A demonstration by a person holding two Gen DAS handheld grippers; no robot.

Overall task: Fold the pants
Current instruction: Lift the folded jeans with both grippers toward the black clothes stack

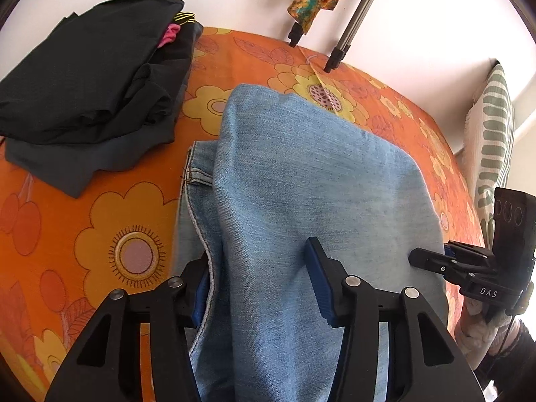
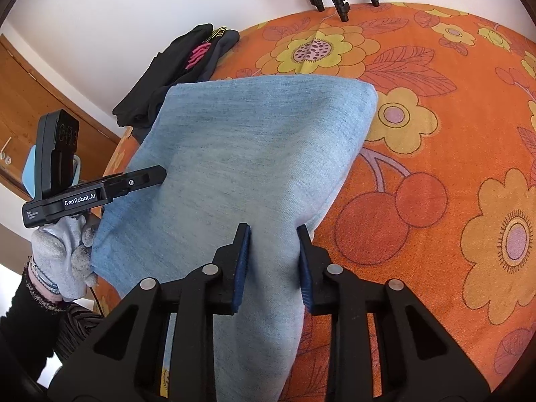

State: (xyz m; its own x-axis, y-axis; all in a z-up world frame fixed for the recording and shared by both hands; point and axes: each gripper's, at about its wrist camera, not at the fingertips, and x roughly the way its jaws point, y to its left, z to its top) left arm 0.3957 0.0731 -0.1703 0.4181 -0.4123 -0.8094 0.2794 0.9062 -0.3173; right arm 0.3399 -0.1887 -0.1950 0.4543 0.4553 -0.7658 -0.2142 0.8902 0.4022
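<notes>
Light blue jeans (image 1: 301, 174) lie folded on the orange floral bedspread (image 1: 83, 227), and their near end rises toward both cameras. My left gripper (image 1: 258, 251) is shut on the jeans' near left part; denim fills the gap between its blue pads, and the seamed edge runs along the left finger. My right gripper (image 2: 273, 227) is shut on a bunched fold of the jeans (image 2: 251, 154) at their near right edge. Each gripper also shows from the side in the other's view, the right gripper (image 1: 415, 258) and the left gripper (image 2: 162, 172), both at the denim's edge.
A stack of dark folded clothes (image 1: 93, 93) sits at the far left of the bed. Tripod legs (image 1: 338, 50) stand at the far edge by the white wall. A striped pillow (image 1: 492, 147) leans at the right. A gloved hand (image 2: 63, 251) holds the left gripper.
</notes>
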